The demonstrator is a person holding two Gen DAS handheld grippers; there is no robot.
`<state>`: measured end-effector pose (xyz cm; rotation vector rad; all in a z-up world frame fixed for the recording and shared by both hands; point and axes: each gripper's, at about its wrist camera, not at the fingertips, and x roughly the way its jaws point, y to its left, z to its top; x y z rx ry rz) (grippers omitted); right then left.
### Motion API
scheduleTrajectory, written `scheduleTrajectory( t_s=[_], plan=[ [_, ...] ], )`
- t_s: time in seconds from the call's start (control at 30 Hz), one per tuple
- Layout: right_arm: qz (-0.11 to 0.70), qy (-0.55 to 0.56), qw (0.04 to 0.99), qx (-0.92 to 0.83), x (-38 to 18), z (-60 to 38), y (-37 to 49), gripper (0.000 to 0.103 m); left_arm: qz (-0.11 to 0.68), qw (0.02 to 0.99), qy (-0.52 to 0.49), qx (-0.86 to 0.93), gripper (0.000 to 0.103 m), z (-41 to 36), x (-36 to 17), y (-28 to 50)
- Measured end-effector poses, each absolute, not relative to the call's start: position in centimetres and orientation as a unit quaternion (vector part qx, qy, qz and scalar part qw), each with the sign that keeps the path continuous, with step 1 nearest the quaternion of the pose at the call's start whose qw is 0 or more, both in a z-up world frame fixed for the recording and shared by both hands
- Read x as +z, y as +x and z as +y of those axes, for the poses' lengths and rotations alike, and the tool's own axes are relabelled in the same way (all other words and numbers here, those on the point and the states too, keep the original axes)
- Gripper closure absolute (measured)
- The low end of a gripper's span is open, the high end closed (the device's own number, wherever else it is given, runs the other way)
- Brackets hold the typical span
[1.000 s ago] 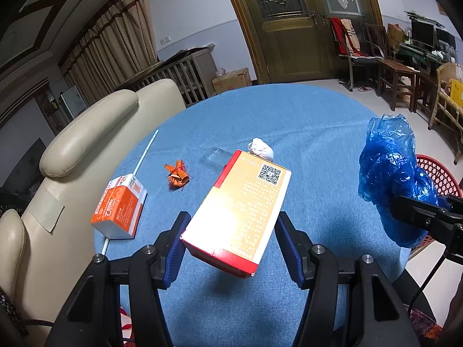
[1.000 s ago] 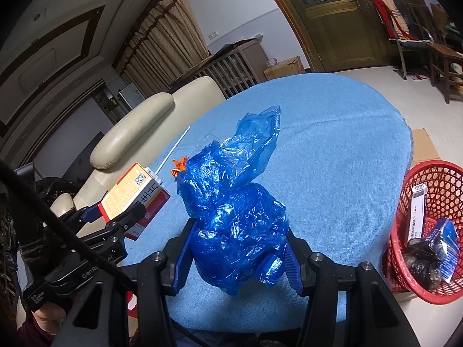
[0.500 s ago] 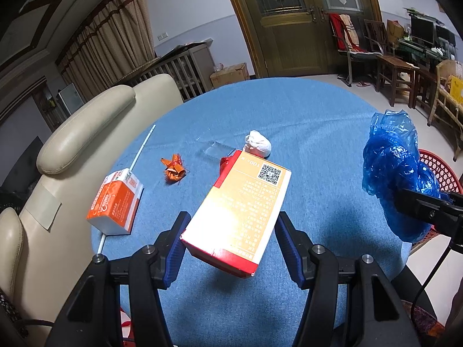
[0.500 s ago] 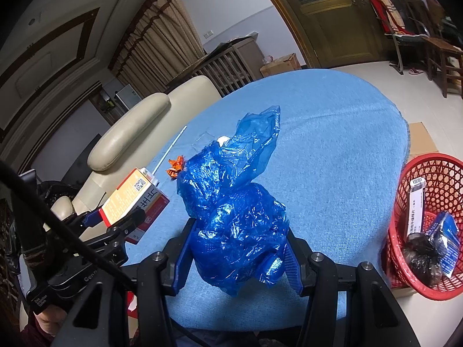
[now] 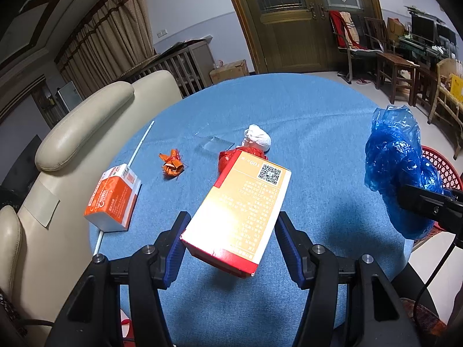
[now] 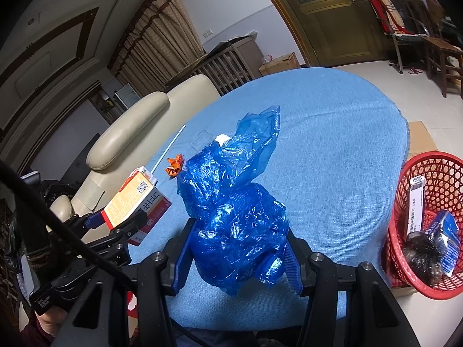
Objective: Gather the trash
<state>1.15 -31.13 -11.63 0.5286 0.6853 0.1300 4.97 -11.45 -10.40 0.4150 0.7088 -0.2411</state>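
Evenly lit indoors from overhead, moderately bright. Strong glare on the orange carton [image 5: 240,202], washing out its print near the lower middle. Soft shadows on the blue worktop [image 5: 318,133], falling toward 6 o'clock. Shiny highlights on the blue plastic bag [image 6: 237,219]. Heavy fisheye bending, black vignette at all corners. Sharp throughout, slightly soft at 3 o'clock.

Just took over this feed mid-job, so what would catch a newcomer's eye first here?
A crumpled blue plastic bag is clamped in the right gripper above the round blue-clothed table. The left gripper grips a red and orange cardboard box off the cloth. A red mesh basket with trash in it stands on the floor at the right.
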Motion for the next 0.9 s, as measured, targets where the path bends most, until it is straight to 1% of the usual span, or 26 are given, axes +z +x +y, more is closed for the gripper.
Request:
scheduleTrajectory(
  t_s=[0.9],
  plan=[
    [0.328,0.272,0.904,0.043,-11.7,-31.2,0.4,0.045,0.353,0.900,0.218,-0.136,0.042,-12.9,-11.3,4.9]
  ],
)
